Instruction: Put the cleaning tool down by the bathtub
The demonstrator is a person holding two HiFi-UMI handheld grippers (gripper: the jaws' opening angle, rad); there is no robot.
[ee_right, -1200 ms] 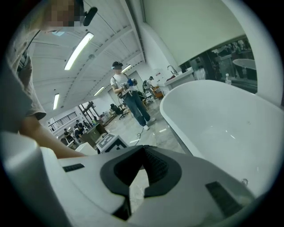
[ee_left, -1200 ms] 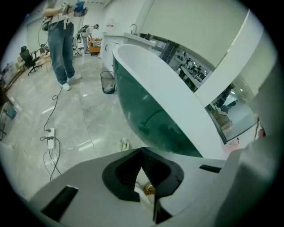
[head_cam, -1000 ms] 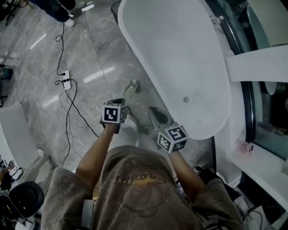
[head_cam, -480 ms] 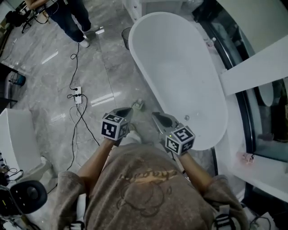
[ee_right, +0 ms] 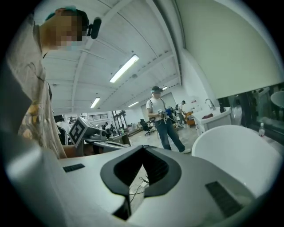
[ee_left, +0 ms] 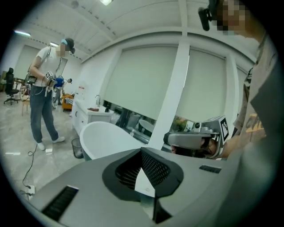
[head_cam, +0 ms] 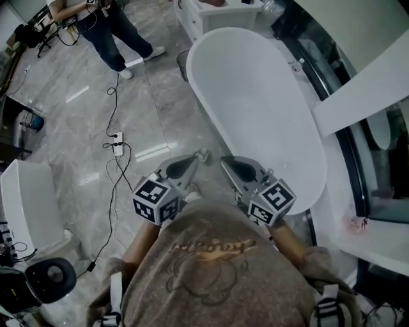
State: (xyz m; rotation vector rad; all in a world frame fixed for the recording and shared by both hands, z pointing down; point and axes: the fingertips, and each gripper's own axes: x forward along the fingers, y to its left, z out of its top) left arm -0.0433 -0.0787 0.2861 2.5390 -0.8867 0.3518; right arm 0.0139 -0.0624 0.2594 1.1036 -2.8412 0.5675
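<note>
The cleaning tool (head_cam: 203,154), a small pale brush head, lies on the grey floor against the near side of the white bathtub (head_cam: 255,108); its handle is hidden behind my grippers. My left gripper (head_cam: 192,163) hangs well above it, shut and holding nothing. My right gripper (head_cam: 230,165) is beside it, just to the right, also shut and holding nothing. In the left gripper view the shut left gripper (ee_left: 143,175) points over the bathtub (ee_left: 106,135). The right gripper (ee_right: 142,170) points level across the room, with the bathtub (ee_right: 235,150) at its right.
A person (head_cam: 108,25) stands on the floor at the far left, holding grippers. A power strip (head_cam: 117,144) with black cables lies left of my hands. A white vanity (head_cam: 217,13) and a small bin (head_cam: 182,62) stand beyond the tub's far end. A white fixture (head_cam: 25,198) stands at the left edge.
Both grippers have risen from near the floor toward the head camera, side by side and still shut. The cleaning tool has stayed on the floor by the tub.
</note>
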